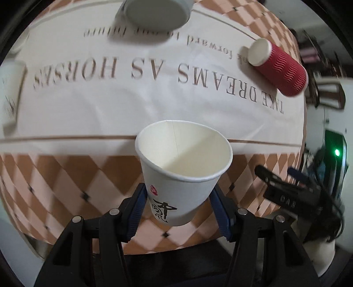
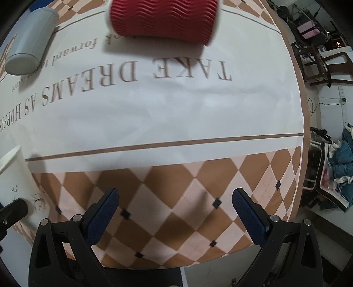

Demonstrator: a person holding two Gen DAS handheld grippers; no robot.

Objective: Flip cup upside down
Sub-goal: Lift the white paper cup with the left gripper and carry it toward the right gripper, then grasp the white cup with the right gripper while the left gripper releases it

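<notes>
A white paper cup [image 1: 181,172] with black calligraphy and a red stamp is held upright, mouth up, above the table's near edge. My left gripper [image 1: 178,198] is shut on its lower half, one blue pad on each side. The cup is empty inside. Its edge shows at the far left of the right wrist view [image 2: 11,172]. My right gripper [image 2: 176,198] is open and empty over the checkered border of the tablecloth [image 2: 176,114]. It appears at the right of the left wrist view [image 1: 284,187].
A red ribbed cup [image 1: 280,68] stands bottom-up at the back right; it also shows in the right wrist view [image 2: 163,19]. A grey cup [image 1: 154,13] stands bottom-up at the back, seen too in the right wrist view [image 2: 30,42]. Another white cup [image 1: 11,92] stands at the left. Chairs [image 2: 320,57] stand off the right.
</notes>
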